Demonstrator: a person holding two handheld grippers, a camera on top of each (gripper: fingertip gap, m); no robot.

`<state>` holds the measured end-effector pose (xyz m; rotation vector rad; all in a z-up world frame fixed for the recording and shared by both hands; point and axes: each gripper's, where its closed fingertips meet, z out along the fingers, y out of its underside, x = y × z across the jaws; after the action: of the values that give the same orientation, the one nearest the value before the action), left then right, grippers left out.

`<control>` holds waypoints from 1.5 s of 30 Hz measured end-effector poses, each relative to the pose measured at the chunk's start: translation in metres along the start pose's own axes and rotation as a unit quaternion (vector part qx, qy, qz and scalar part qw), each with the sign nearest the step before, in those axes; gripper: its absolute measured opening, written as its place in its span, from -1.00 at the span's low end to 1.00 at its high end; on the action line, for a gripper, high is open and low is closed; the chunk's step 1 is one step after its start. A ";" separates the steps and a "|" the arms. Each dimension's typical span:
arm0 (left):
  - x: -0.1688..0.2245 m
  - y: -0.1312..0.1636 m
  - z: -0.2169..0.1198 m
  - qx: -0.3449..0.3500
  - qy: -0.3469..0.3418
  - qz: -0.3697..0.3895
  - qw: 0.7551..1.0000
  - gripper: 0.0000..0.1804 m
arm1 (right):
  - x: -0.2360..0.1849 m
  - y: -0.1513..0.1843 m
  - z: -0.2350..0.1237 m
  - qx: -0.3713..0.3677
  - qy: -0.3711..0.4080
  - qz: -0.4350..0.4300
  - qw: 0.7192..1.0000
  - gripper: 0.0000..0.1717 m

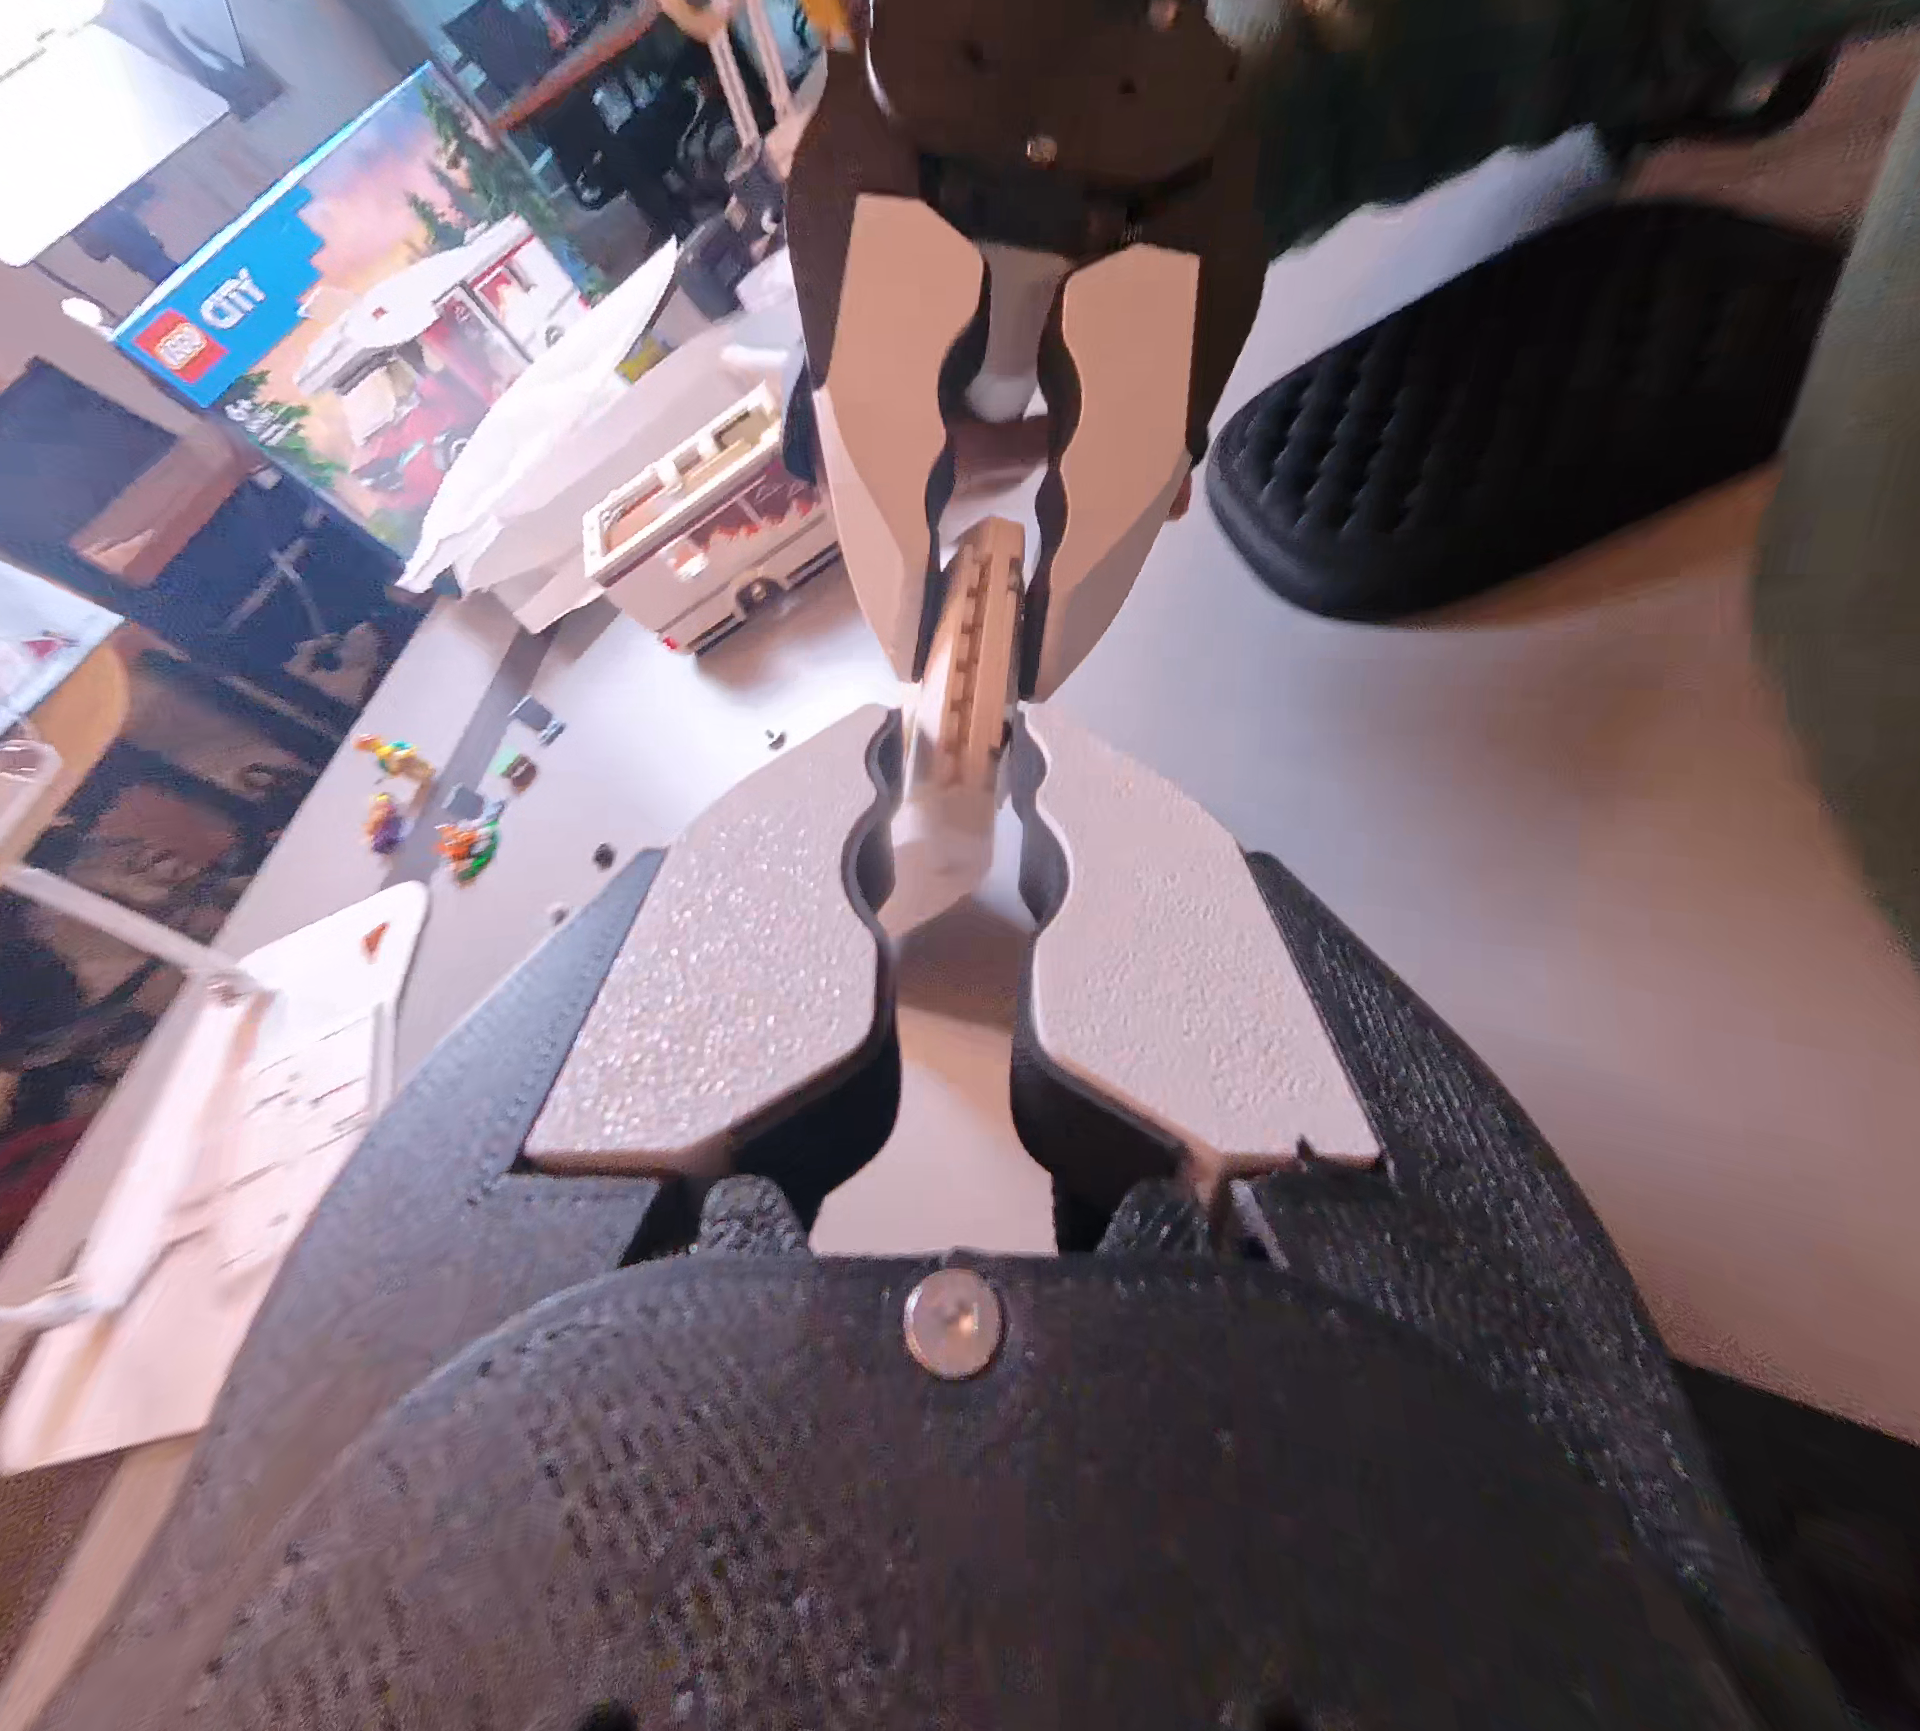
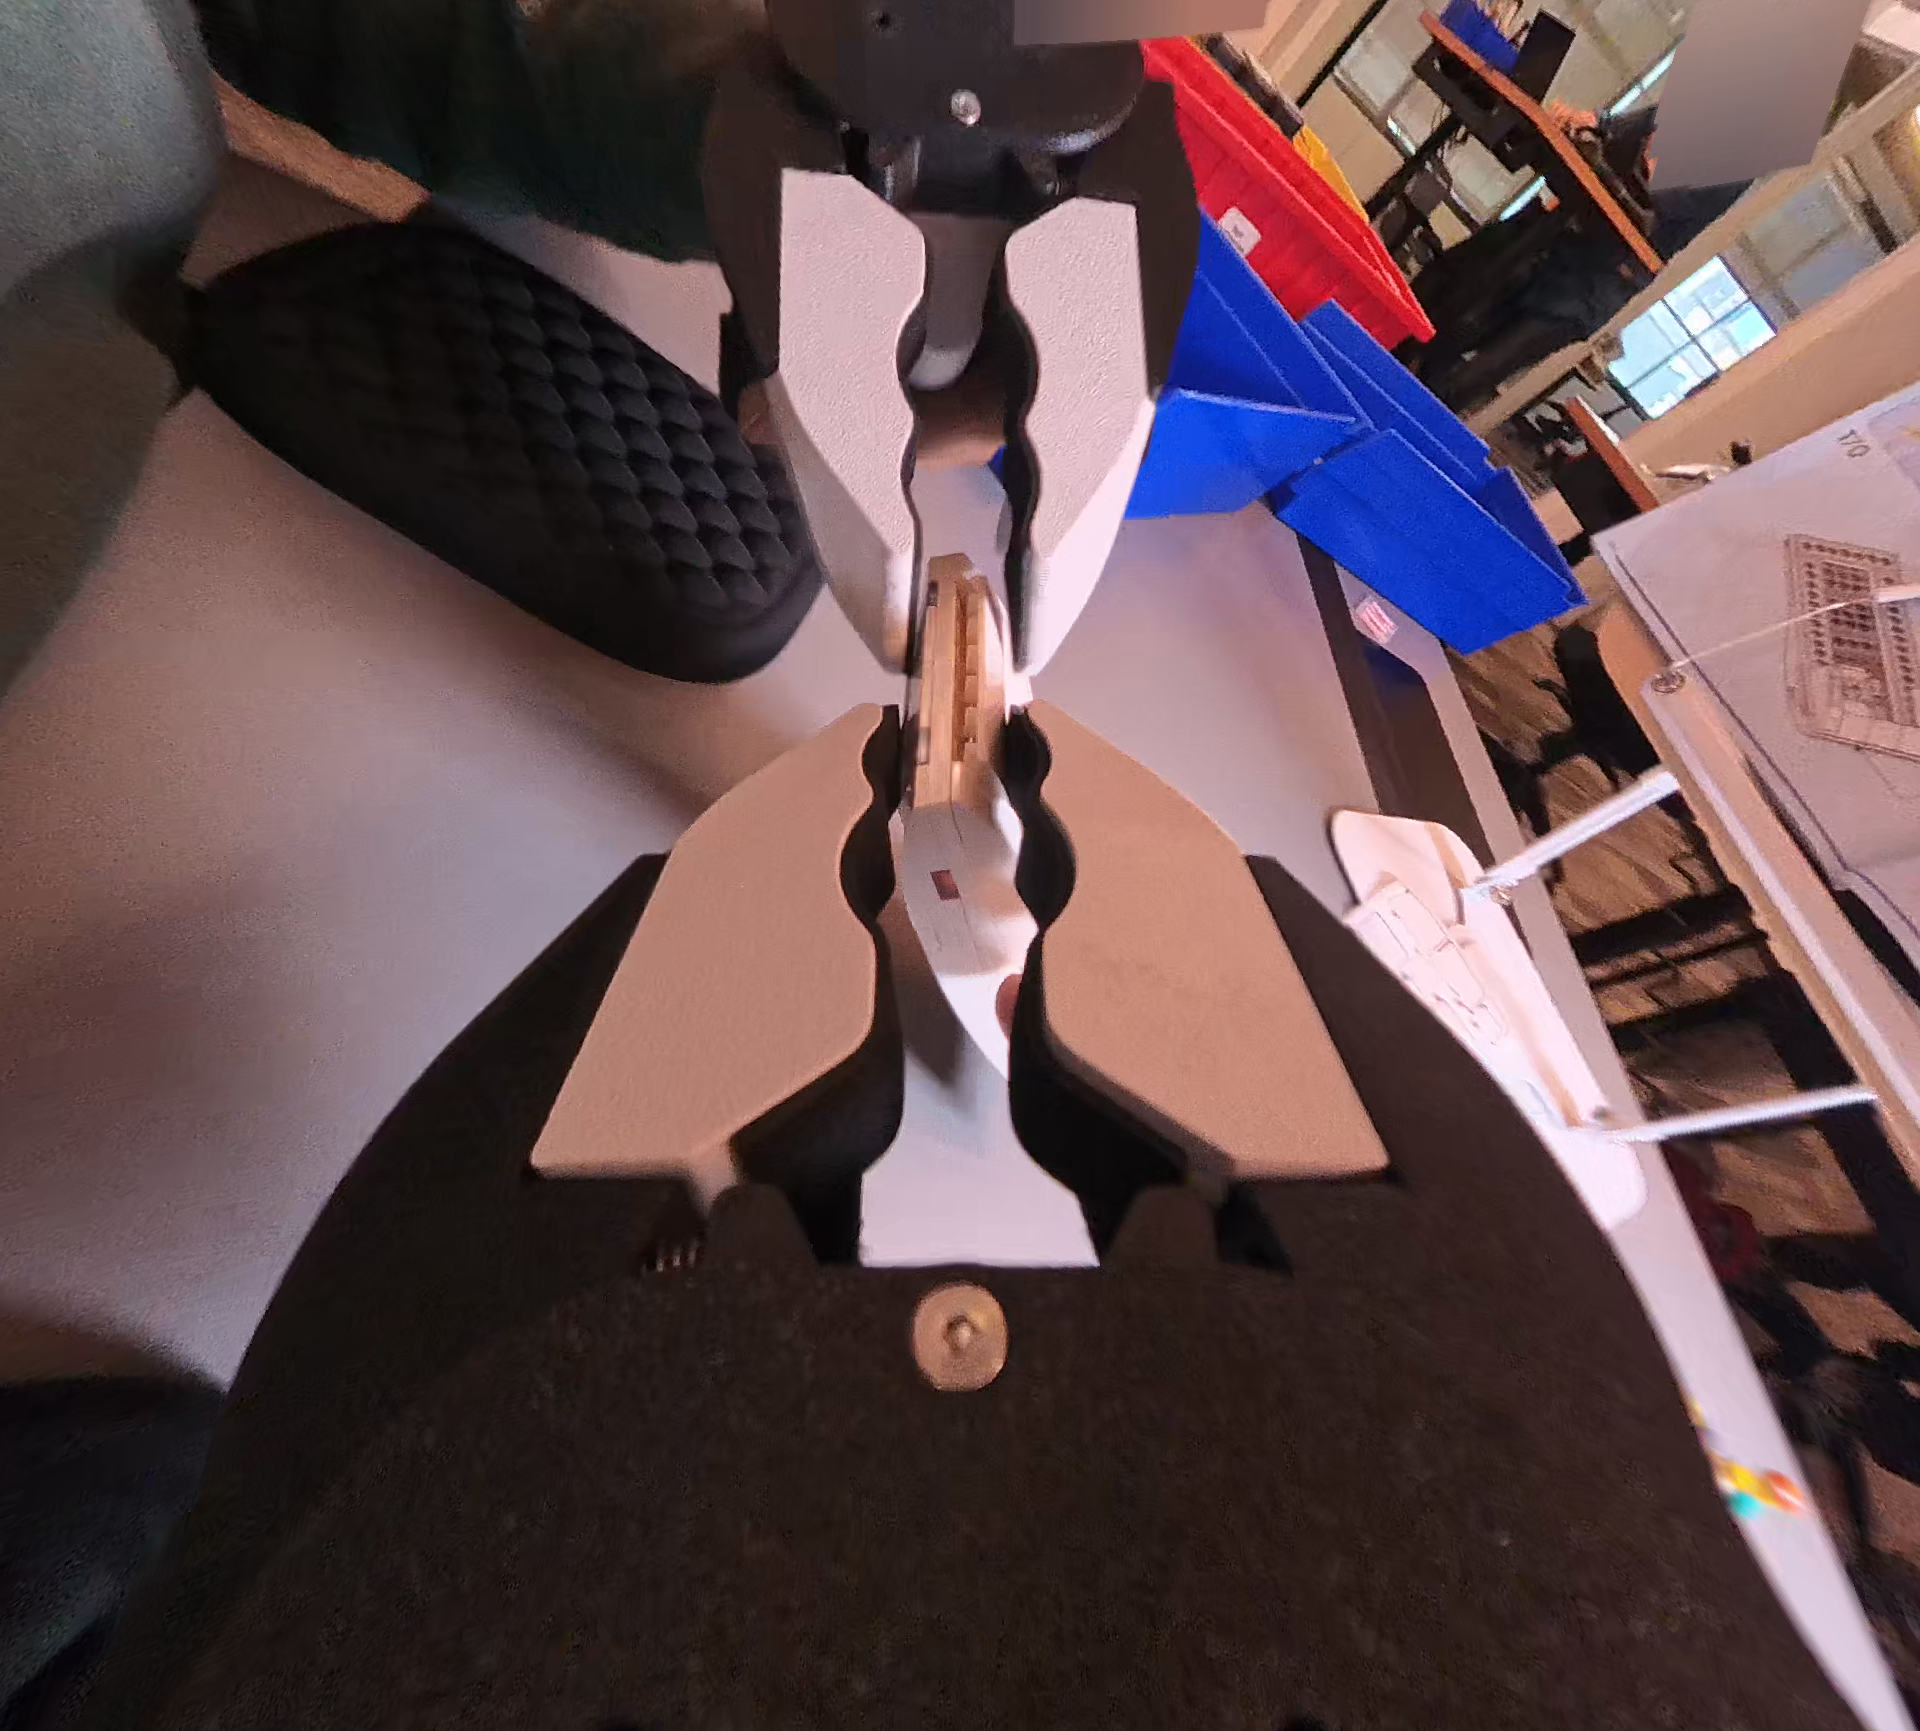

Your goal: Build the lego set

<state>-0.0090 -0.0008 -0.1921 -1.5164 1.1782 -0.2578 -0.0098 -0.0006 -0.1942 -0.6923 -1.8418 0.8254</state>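
The left hand-held gripper [image 1: 961,725] is clenched on one end of a flat tan-and-white brick-built panel [image 1: 966,642], its fingers [image 1: 769,902] pressing either face, while the right hand-held gripper [image 2: 951,725] grasps the opposite end of the same panel [image 2: 951,673], so the two tools point tip to tip with the piece bridging the small space between them. The panel stands on edge, its tan studded strip facing up between the dark wavy pads, and is carried clear above the pale table [image 1: 1455,850]; holding it from both ends like this looks like a way to keep a thin, long part steady and level, though that is only a judgement. Both tools are tilted slightly downward and meet nearly head-on; behind the right one a dark green sleeve [image 1: 1507,19] reaches in from the upper side, the hand itself mostly hidden by the tool body. Just beyond, a black textured pad [image 1: 1507,414] lies on the table close to the person. Farther left sit a partly built white toy camper [image 1: 707,538] beside crumpled white bags [image 1: 540,455], with small loose coloured pieces [image 1: 426,808] scattered in front and an open instruction booklet [image 1: 239,1162] on a clear stand nearby. At the back a picture box [image 1: 343,310] leans upright, and on the other side blue bins [image 2: 1351,455] and a red one stand at the table edge
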 end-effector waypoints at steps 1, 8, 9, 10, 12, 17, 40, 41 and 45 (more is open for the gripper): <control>0.001 -0.003 -0.001 0.016 0.009 -0.019 1.000 -0.81 | 0.000 -0.002 -0.001 0.015 -0.004 0.013 1.000 -0.78; 0.001 0.003 0.005 -0.012 -0.008 0.003 1.000 -0.81 | 0.000 0.008 0.000 0.022 -0.012 0.057 0.998 -0.78; 0.000 0.004 0.005 -0.016 -0.013 0.010 1.000 -0.82 | 0.001 0.009 0.000 0.013 -0.003 0.049 0.999 -0.78; -0.001 0.004 0.006 -0.018 -0.019 0.016 1.000 -0.82 | 0.001 0.009 0.000 0.005 0.005 0.037 0.999 -0.78; -0.001 0.004 0.008 -0.025 -0.023 0.025 0.999 -0.82 | 0.001 0.010 0.001 -0.013 0.018 0.005 1.000 -0.78; -0.002 0.003 0.011 -0.033 -0.025 0.050 0.998 -0.84 | 0.003 0.013 0.000 -0.040 0.039 -0.040 0.998 -0.79; -0.008 0.013 0.017 -0.037 0.000 0.099 0.994 -0.68 | 0.006 0.008 -0.008 0.020 0.023 0.028 0.999 -0.80; -0.008 0.011 0.016 -0.032 -0.001 0.105 0.994 -0.73 | 0.005 0.006 -0.009 0.026 0.020 0.035 0.999 -0.80; -0.007 0.002 0.016 -0.015 0.009 0.080 0.997 -0.74 | 0.007 -0.002 -0.014 0.037 0.024 0.034 0.998 -0.79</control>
<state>-0.0027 0.0148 -0.1963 -1.4377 1.3161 -0.1472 -0.0001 0.0070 -0.1847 -0.7243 -1.7453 0.9085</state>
